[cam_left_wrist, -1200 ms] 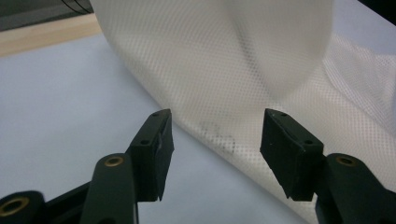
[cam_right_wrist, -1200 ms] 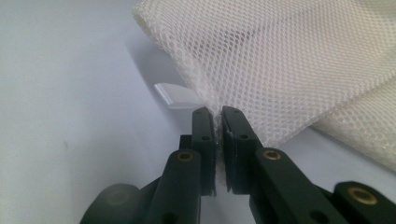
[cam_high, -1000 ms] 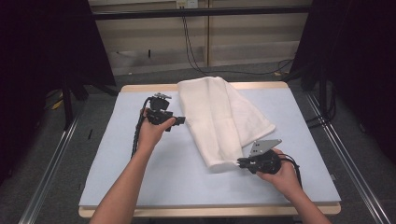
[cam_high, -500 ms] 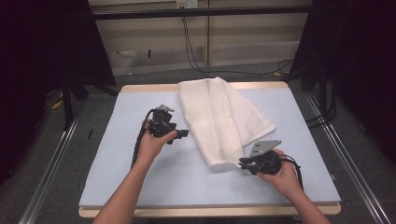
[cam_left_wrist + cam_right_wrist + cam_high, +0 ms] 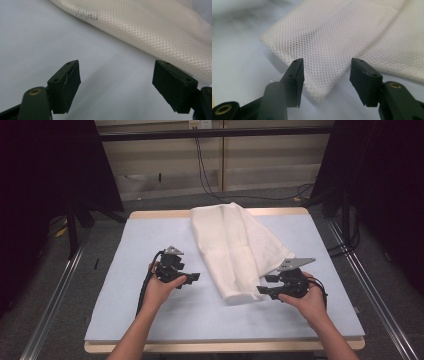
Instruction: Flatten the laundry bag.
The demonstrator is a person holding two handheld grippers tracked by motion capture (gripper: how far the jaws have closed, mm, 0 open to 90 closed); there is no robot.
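White mesh cloth [image 5: 235, 247] between both low hands, left gripper [image 5: 192, 278] and right gripper [image 5: 265, 285] fingers apart.

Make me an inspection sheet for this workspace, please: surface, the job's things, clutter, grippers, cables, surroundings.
Surface: pale blue mat on a wood-edged table, flat.
Job's things: white mesh cloth, folded, lying slantwise on the mat.
Clutter: nothing seen.
Grippers: left gripper open over bare mat beside the cloth's edge, jaws just opening. Right gripper open, jaws just opening, a cloth corner between them, pads not pressing it.
Cables: black cable trails from the left gripper; black cables hang on the far wall.
Surroundings: dark curtains either side, grey floor, metal rails.
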